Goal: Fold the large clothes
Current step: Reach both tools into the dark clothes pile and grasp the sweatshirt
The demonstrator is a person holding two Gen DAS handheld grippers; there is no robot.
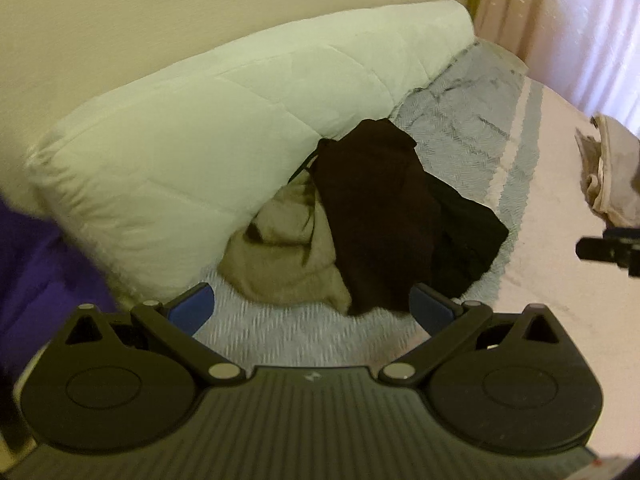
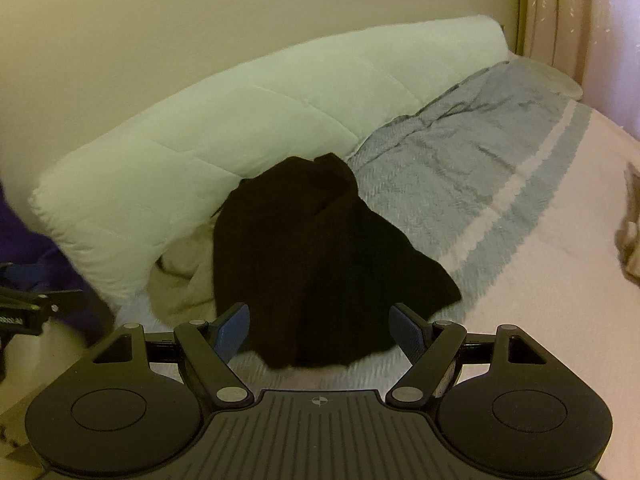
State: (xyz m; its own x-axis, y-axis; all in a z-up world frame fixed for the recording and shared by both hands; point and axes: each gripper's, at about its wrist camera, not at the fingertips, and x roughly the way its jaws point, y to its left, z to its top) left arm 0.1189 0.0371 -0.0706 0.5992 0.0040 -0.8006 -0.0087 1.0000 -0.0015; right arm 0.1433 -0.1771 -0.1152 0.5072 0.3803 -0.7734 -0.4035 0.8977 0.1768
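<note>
Dark garment heaped mid-frame on bed | step: approach | left gripper, right gripper released, empty | next: pinch an edge, lift.

The bed, under a pale cover with a grey-blue blanket, carries a white quilted duvet at ten o'clock, a dark garment dead centre overlapping a beige garment, and another pale heap at three o'clock.
</note>
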